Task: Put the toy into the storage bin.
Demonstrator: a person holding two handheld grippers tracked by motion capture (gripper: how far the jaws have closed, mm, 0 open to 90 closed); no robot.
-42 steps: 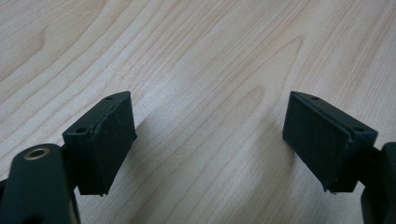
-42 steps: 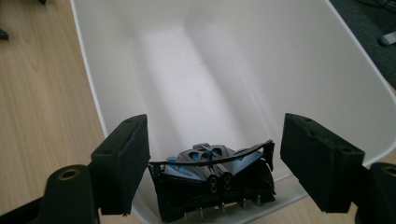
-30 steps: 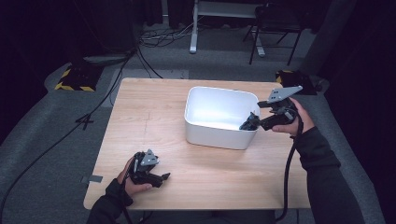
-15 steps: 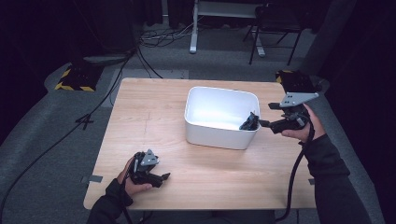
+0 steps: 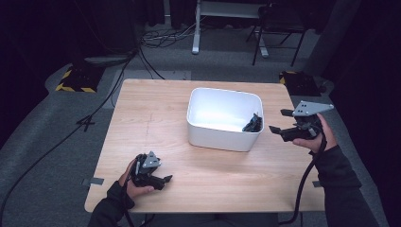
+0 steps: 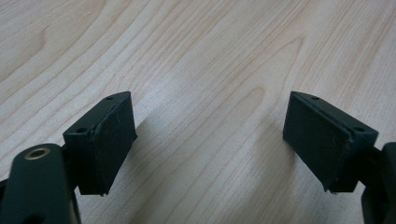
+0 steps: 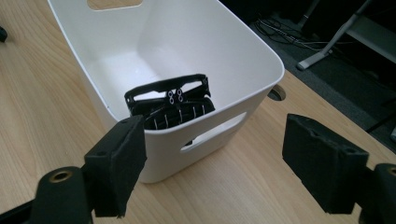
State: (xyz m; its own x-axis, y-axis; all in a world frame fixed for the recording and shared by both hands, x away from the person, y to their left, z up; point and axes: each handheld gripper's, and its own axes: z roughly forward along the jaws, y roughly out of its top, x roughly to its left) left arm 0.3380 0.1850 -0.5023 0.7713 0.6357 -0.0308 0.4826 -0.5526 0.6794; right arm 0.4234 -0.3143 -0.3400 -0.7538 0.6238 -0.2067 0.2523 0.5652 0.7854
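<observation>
A white plastic bin [image 5: 222,128] stands on the wooden table [image 5: 156,120], right of centre. A black plastic part [image 5: 254,124] leans against the bin's inner right wall; in the right gripper view this black part [image 7: 169,107] sits in the near corner of the bin [image 7: 224,56]. My right gripper [image 5: 279,122] hovers just right of the bin, open and empty, with its jaws wide apart [image 7: 212,161]. My left gripper [image 5: 164,180] rests low near the table's front left, open with nothing between its jaws [image 6: 208,140].
Handle slots cut the bin's end walls [image 7: 212,133]. Beyond the table are a chair [image 5: 276,28], a desk leg [image 5: 196,28], floor cables [image 5: 156,42] and a yellow-black striped block [image 5: 75,78].
My right gripper has drawn back from the bin's right rim, moving right and toward the table's edge. The black part stays in the bin. The left gripper has not moved.
</observation>
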